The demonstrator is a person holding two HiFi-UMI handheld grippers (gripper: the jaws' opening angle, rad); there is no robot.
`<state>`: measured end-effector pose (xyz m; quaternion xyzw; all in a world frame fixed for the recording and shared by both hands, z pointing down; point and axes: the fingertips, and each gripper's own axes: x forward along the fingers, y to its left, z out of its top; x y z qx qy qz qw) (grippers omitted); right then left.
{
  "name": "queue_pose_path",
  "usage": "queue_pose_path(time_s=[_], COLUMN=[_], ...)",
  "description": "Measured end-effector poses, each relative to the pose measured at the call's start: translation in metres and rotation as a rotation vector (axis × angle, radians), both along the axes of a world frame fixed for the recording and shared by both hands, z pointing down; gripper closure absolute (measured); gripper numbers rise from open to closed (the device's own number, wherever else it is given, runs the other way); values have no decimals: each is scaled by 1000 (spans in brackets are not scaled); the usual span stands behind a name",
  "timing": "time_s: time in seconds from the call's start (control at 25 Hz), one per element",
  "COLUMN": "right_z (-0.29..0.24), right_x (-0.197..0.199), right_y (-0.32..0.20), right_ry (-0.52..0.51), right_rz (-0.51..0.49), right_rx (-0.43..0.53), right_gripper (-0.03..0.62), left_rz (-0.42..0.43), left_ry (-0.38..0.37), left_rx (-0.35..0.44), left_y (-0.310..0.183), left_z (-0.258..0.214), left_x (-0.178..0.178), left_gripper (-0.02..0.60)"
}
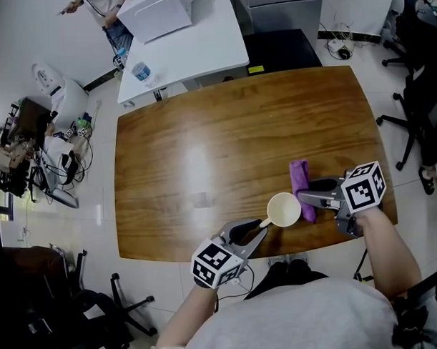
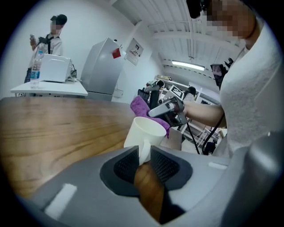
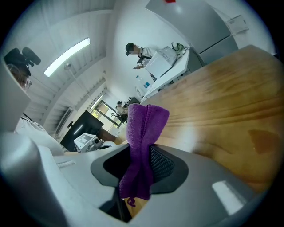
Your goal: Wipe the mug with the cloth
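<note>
A white mug [image 1: 284, 209] stands upright on the wooden table [image 1: 203, 149], near its front edge. My left gripper [image 1: 262, 224] reaches it from the front left. The mug's handle [image 2: 144, 153] sits between the left gripper [image 2: 144, 162] pads, which flank it closely without visibly pressing; the jaws stand open. My right gripper [image 1: 307, 199] is shut on a purple cloth [image 1: 301, 187] just right of the mug. In the right gripper view the cloth [image 3: 142, 133] hangs pinched between the right gripper [image 3: 141, 166] pads. The left gripper view shows the cloth [image 2: 140, 106] behind the mug [image 2: 144, 128].
A white table [image 1: 199, 42] stands beyond the wooden one, with a water bottle [image 1: 141, 71] and a white box [image 1: 156, 15] on it. A person [image 1: 102, 6] stands at the far left. Office chairs [image 1: 417, 113] sit to the right, cables and gear [image 1: 39, 155] to the left.
</note>
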<state>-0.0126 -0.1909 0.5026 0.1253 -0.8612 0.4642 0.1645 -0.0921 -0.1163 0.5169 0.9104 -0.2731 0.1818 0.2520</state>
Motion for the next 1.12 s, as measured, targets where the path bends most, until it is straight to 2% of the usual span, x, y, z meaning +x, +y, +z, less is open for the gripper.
queue_pose_path(time_s=[0.4, 0.56, 0.84, 0.96, 1.12], right_z=[53, 51, -2, -22, -19], right_x=[-1, -2, -7, -18, -33], right_y=[7, 9, -22, -37, -37], right_ry=[167, 158, 86, 51, 53], right_rz=[-39, -47, -7, -6, -43], right_rx=[-35, -46, 74, 124, 131], right_gripper=[467, 467, 467, 467, 467], left_rz=[-1, -5, 16, 21, 16], left_ry=[-12, -12, -43, -50, -47], left_rx=[13, 19, 85, 79, 70], left_y=[-9, -15, -19, -21, -24], left_z=[1, 0, 2, 1, -1], left_x=[-10, -15, -18, -18, -17], left_gripper=[494, 491, 492, 492, 491])
